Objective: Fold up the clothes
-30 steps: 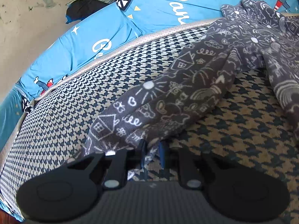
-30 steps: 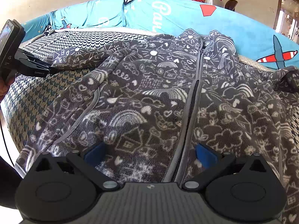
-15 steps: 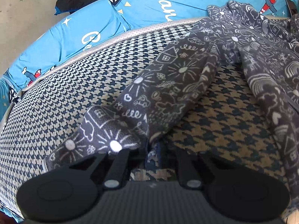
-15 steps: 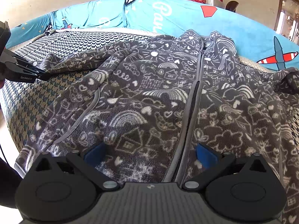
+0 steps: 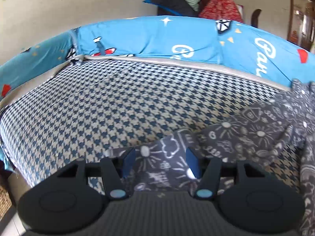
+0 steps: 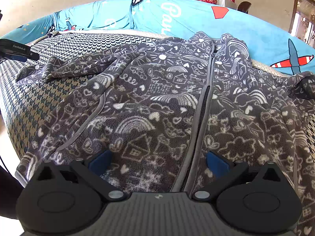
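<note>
Grey fleece jacket point(image 6: 157, 102) spread front-up on the houndstooth cushion point(image 5: 102, 106), zip closed.

Nearest, right gripper point(image 6: 158, 162) hanging wide open over the hem, nothing gripped. Left gripper point(image 5: 160, 163) parted above the sleeve cuff point(image 5: 157, 157), jaws just opened, cloth lying loose between the pads, seemingly untouched though blurred. Farther out, sleeve stretched sideways from the body; beyond, blue printed bedding point(image 6: 177, 15) along the back edge.

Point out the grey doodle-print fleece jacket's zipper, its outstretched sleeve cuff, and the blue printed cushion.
grey doodle-print fleece jacket's zipper point(image 6: 202, 102): right wrist view, mid-length of the zip.
outstretched sleeve cuff point(image 6: 29, 72): right wrist view, sleeve's end.
blue printed cushion point(image 5: 149, 37): left wrist view, plain blue face.
</note>
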The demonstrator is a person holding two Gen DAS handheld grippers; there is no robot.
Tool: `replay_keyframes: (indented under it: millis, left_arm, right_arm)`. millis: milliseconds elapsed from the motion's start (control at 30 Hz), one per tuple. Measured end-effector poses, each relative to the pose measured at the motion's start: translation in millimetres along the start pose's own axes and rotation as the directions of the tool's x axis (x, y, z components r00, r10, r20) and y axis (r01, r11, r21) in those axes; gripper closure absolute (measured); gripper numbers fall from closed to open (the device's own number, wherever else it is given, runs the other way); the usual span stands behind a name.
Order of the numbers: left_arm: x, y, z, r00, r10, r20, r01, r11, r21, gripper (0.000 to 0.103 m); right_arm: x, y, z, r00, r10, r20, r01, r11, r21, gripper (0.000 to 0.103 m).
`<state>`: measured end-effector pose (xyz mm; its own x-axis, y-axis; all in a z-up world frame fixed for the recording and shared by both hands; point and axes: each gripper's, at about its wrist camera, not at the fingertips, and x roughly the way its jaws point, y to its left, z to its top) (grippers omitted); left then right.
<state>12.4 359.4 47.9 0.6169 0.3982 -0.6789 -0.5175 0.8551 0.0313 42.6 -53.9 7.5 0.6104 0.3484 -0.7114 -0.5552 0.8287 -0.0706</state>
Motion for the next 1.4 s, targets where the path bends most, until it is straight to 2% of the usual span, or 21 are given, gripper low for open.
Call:
replay_keyframes:
  millis: [67, 167, 200, 267, 400, 433, 467, 500, 567, 633, 700, 833, 1033, 1133, 1200, 1267, 1333, 1400]
  left_arm:
    - [3, 3, -1, 0.999, 0.049, -0.011, -0.049, 0.999, -0.005, 0.049]
    - [13, 7, -3, 0.993, 0.099, -0.069, -0.1, 0.995, -0.02, 0.047]
    - [17, 10, -4, 0.99, 0.109, -0.087, -0.112, 0.993, -0.035, 0.045]
    - [25, 17, -5, 0.986, 0.114, -0.12, -0.123, 0.99, -0.071, 0.037]
    - [35, 19, -11, 0.978, 0.127, -0.166, -0.138, 0.989, -0.055, 0.037]
    - [37, 18, -12, 0.977, 0.129, -0.171, -0.138, 0.989, -0.044, 0.041]
    - [39, 16, -14, 0.976, 0.128, -0.177, -0.136, 0.99, -0.035, 0.051]
    - [40, 16, -14, 0.976, 0.122, -0.18, -0.131, 0.991, -0.037, 0.056]
    - [40, 17, -15, 0.977, 0.113, -0.182, -0.124, 0.991, -0.052, 0.073]
    - [40, 19, -14, 0.976, 0.122, -0.182, -0.136, 0.989, -0.062, 0.083]
    - [39, 18, -15, 0.971, 0.151, -0.187, -0.163, 0.985, -0.052, 0.087]
    - [36, 16, -16, 0.955, 0.219, -0.202, -0.228, 0.973, -0.024, 0.087]
    - [30, 29, -17, 0.93, 0.28, -0.24, -0.306, 0.949, -0.077, 0.086]
    - [25, 27, -20, 0.912, 0.327, -0.246, -0.35, 0.935, -0.053, 0.076]
    - [21, 24, -19, 0.908, 0.348, -0.234, -0.365, 0.931, -0.03, 0.056]
    - [16, 21, -16, 0.909, 0.355, -0.221, -0.371, 0.928, -0.034, 0.016]
    - [10, 18, -13, 0.914, 0.349, -0.209, -0.367, 0.929, -0.056, 0.008]
    - [3, 12, -11, 0.922, 0.333, -0.199, -0.354, 0.932, -0.078, 0.006]
  right_arm:
    - [0, 0, 0, 1.0, -0.001, 0.0, 0.001, 1.0, 0.0, 0.0]
    - [0, 0, 0, 1.0, -0.003, 0.001, 0.003, 1.0, -0.002, 0.0]
    - [1, 0, 0, 1.0, -0.003, 0.001, 0.003, 1.0, -0.002, 0.0]
    - [1, 0, 0, 1.0, -0.003, 0.003, 0.003, 1.0, -0.002, 0.0]
    - [1, 0, -1, 1.0, -0.003, 0.005, 0.003, 1.0, -0.003, 0.0]
    - [1, 0, -1, 1.0, -0.003, 0.005, 0.003, 1.0, -0.003, 0.0]
    - [1, 0, -1, 1.0, -0.003, 0.006, 0.003, 1.0, -0.004, 0.0]
    - [2, 0, -1, 1.0, -0.002, 0.006, 0.002, 1.0, -0.004, 0.0]
    - [2, 0, -1, 1.0, -0.002, 0.007, 0.002, 1.0, -0.005, 0.0]
    - [2, 0, -1, 1.0, -0.002, 0.008, 0.002, 1.0, -0.006, 0.0]
    - [2, 1, -1, 1.0, -0.002, 0.009, 0.003, 1.0, -0.007, 0.0]
    - [2, 0, -1, 1.0, -0.001, 0.011, 0.001, 1.0, -0.01, 0.0]
    - [3, 0, -1, 1.0, -0.002, 0.014, 0.002, 1.0, -0.013, 0.0]
    - [3, 0, -1, 1.0, 0.001, 0.013, -0.001, 1.0, -0.01, 0.0]
    - [3, 0, -1, 1.0, 0.002, 0.012, -0.002, 1.0, -0.007, 0.0]
    - [4, 0, -1, 1.0, 0.003, 0.01, -0.003, 1.0, -0.005, 0.0]
    - [4, -1, 0, 1.0, 0.006, 0.006, -0.006, 1.0, -0.002, 0.0]
    - [5, -2, 1, 1.0, 0.009, 0.0, -0.009, 1.0, 0.002, 0.0]
